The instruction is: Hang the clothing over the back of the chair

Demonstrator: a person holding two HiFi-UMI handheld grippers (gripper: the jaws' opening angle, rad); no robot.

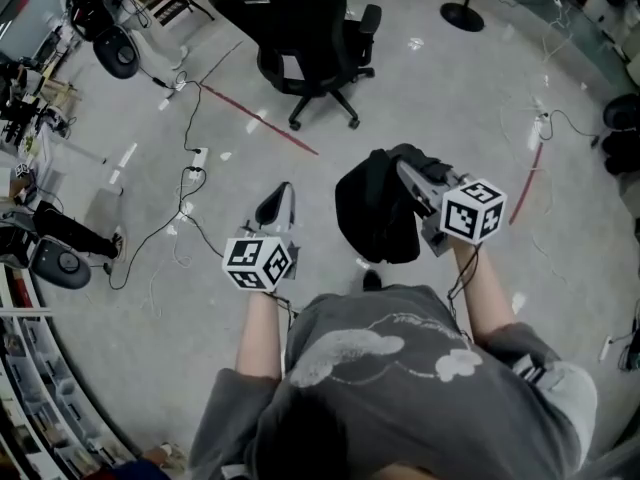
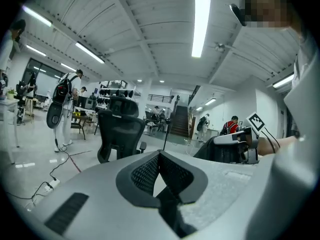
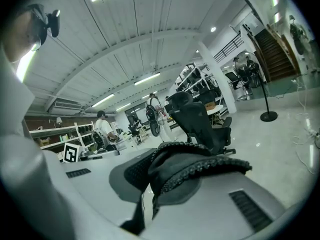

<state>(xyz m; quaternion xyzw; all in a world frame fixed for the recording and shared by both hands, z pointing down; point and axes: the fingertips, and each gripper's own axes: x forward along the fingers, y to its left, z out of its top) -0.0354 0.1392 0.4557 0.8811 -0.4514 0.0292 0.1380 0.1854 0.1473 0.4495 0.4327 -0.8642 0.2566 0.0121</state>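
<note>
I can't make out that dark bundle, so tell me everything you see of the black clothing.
The black clothing is soft, matte fabric, bunched and hanging in folds above the floor. The right claw is shut on one fold, where a ribbed edge shows. Nothing else touches it; the chair stands apart.

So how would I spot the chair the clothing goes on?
Look at the pale polished floor, past the red tape line ahead of the person. There stands a black high-backed office chair on a wheeled star base. It stands alone on open floor, whereas the other black thing nearby, the bundled black garment, hangs from the right tool.
</note>
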